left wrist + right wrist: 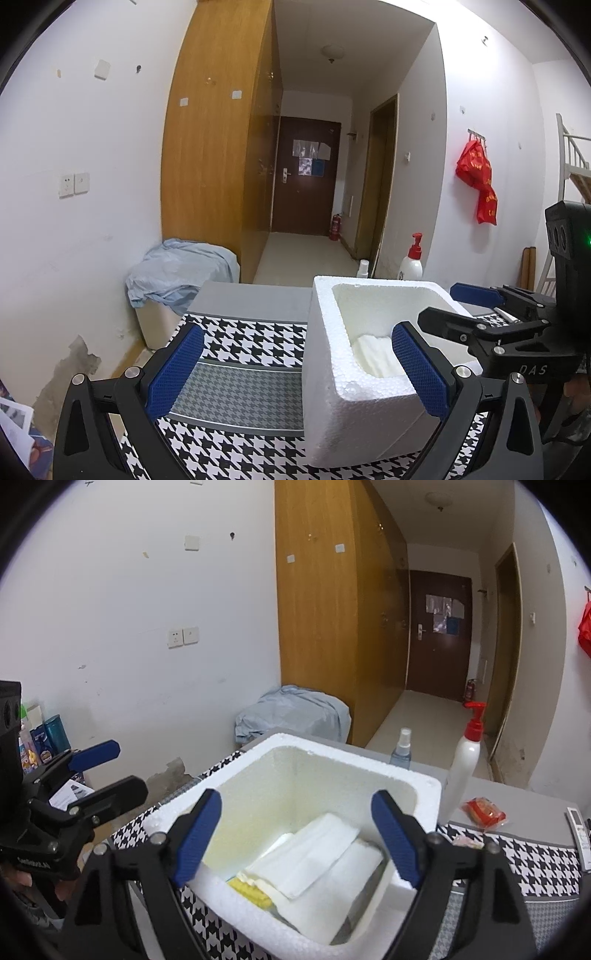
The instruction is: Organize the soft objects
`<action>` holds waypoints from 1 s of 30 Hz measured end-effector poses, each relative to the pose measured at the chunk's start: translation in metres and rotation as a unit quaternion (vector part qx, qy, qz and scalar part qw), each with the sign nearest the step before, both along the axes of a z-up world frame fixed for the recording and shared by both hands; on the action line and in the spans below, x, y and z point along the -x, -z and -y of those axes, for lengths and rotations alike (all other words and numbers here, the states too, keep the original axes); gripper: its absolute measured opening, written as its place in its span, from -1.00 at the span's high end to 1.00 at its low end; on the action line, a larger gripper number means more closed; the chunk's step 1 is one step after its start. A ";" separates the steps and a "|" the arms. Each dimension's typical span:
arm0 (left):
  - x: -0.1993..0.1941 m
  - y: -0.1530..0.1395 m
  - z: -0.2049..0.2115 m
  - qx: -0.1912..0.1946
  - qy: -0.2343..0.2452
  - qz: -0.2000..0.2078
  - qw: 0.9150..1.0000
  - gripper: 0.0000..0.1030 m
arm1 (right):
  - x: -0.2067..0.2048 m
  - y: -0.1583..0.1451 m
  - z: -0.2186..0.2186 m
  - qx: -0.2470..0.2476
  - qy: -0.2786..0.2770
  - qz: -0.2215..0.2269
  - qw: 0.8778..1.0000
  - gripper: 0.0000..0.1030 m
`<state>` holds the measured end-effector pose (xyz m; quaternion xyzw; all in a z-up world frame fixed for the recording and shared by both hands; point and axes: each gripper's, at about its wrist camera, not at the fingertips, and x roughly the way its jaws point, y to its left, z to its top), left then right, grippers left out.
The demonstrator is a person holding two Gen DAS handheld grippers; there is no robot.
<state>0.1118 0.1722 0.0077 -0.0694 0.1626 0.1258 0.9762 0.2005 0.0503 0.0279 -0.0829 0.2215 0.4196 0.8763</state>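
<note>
Folded white cloths (pixel 325 853) lie stacked inside foam box (pixel 424 786), yellow item (pixel 251 888) tucked at near edge beneath them. Box sits on houndstooth mat (pixel 251 332) on worktop (pixel 524 797). Your right gripper (pixel 295 838) hovers over box, fingers spread, empty. Your left gripper (pixel 295 369) spread too, holding nothing, beside box. Pump bottle (pixel 461 764), spray bottle (pixel 402 749) behind box.

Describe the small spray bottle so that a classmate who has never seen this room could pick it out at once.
Start at the white foam box on the houndstooth table cover. Just beyond its far right corner stand two bottles. The spray bottle is the shorter, clear bluish one with a white nozzle, left of the taller white pump bottle with a red pump.
</note>
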 end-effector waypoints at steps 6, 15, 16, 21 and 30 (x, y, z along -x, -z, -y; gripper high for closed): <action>0.000 -0.002 0.006 0.000 0.003 -0.002 1.000 -0.98 | 0.006 -0.001 0.003 0.003 -0.005 0.007 1.000 -0.68; 0.002 -0.008 0.017 -0.001 0.010 0.001 1.000 -0.98 | 0.011 -0.009 0.023 -0.012 0.011 0.019 1.000 -0.68; 0.002 -0.009 0.019 0.000 0.012 0.002 1.000 -0.98 | 0.012 -0.010 0.026 -0.014 0.012 0.020 1.000 -0.68; 0.000 -0.013 0.030 -0.003 0.016 0.005 1.000 -0.98 | 0.019 -0.012 0.040 -0.018 0.018 0.031 0.999 -0.68; -0.004 -0.021 0.057 -0.019 0.031 0.011 0.999 -0.98 | 0.029 -0.018 0.071 -0.039 0.028 0.054 0.997 -1.00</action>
